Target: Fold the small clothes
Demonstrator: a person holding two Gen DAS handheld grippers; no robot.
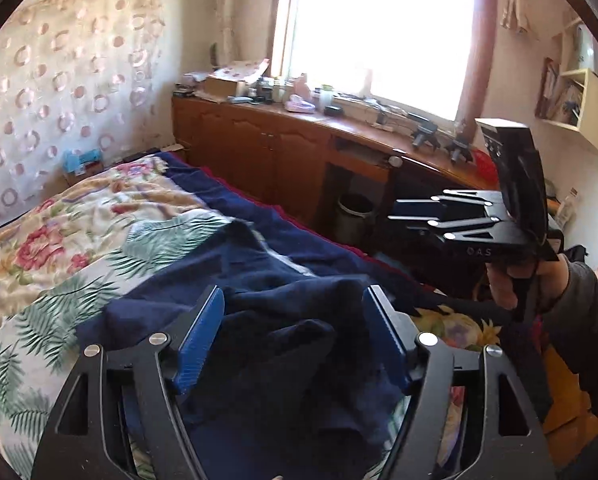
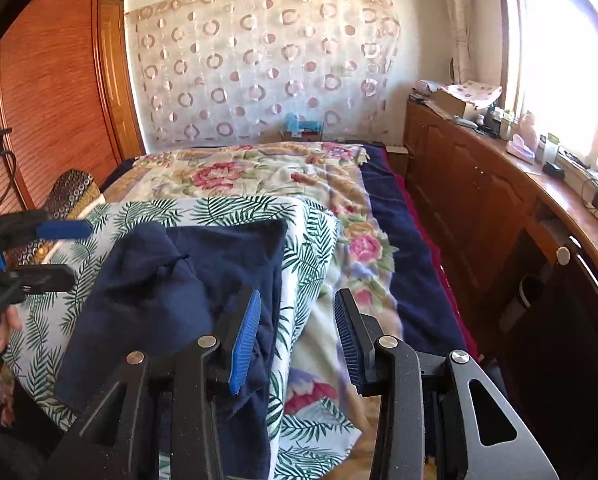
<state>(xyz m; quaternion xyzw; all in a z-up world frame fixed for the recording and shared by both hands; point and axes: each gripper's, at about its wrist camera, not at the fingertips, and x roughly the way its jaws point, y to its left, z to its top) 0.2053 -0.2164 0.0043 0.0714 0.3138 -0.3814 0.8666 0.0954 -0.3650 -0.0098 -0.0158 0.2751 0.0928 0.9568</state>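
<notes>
While a dark navy garment (image 2: 171, 280) lies rumpled on a palm-leaf sheet (image 2: 307, 240), we hold both tongs spread wide and gripping nothing. Seen from the left tongs (image 1: 295, 336), the cloth bunches directly between and beneath the blue pads (image 1: 201, 336), though we cannot tell if they touch it. The right tongs (image 2: 297, 336) hover above the garment's right edge, their left pad over the cloth and their right pad over bare bedding. We judge the fold is only starting: next, each tong needs to close on an edge or corner. Beyond lies a floral blanket (image 2: 259, 172), with a wooden cabinet (image 2: 459, 168) further right.
</notes>
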